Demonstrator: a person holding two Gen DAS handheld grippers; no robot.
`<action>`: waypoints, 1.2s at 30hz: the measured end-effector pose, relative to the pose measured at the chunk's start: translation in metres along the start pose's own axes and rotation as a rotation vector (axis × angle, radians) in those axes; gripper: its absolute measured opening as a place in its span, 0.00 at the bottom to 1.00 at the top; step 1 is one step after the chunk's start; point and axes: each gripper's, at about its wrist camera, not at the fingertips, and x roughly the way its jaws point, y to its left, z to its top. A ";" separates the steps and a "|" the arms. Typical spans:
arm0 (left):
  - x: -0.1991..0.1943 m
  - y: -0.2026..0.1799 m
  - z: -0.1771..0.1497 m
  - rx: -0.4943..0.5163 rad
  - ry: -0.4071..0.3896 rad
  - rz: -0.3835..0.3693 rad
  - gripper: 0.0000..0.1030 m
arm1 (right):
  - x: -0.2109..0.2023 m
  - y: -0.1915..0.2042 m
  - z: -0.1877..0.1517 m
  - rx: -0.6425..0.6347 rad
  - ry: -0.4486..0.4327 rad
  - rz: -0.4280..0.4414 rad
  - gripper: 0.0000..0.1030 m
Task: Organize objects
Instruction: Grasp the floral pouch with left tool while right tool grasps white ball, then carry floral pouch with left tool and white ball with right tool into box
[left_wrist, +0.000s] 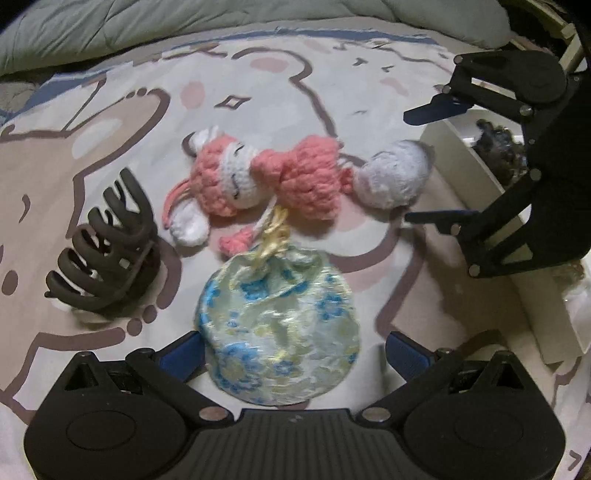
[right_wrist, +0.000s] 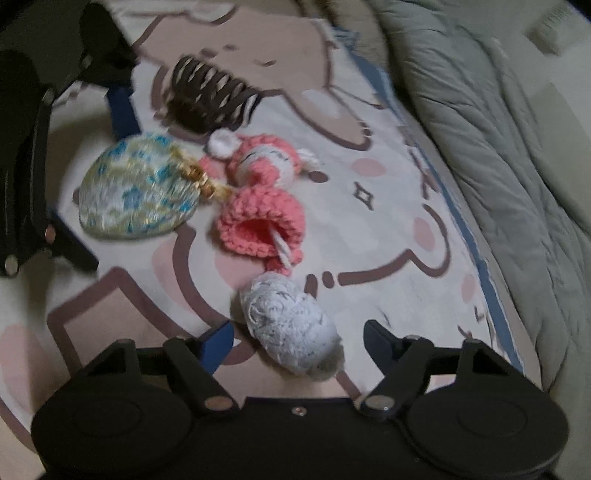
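Note:
A blue-and-yellow floral pouch (left_wrist: 280, 332) lies on the patterned bedsheet between the fingers of my open left gripper (left_wrist: 291, 350). Behind it lie a pink crochet doll (left_wrist: 273, 177) and a pale lavender yarn ball (left_wrist: 391, 177). A dark hair claw clip (left_wrist: 107, 266) sits to the left. My right gripper (left_wrist: 428, 166) is open beside the yarn ball. In the right wrist view my right gripper (right_wrist: 297, 345) straddles the yarn ball (right_wrist: 288, 325); the doll (right_wrist: 258, 199), pouch (right_wrist: 136, 192) and clip (right_wrist: 210, 99) lie beyond, with the left gripper (right_wrist: 96, 177) around the pouch.
A white box (left_wrist: 480, 192) holding dark items stands at the right edge of the bed. A grey-green quilt (left_wrist: 184, 26) is bunched along the far side and shows at the right in the right wrist view (right_wrist: 498, 147).

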 end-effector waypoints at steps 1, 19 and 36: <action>0.003 0.003 0.000 -0.008 0.008 0.005 1.00 | 0.003 0.000 0.001 -0.017 0.003 0.004 0.71; -0.009 0.007 0.004 -0.083 -0.051 0.002 0.81 | -0.005 -0.016 -0.004 0.165 -0.037 0.069 0.45; -0.078 -0.011 -0.004 -0.148 -0.237 0.024 0.81 | -0.074 -0.034 -0.024 0.807 -0.095 0.094 0.45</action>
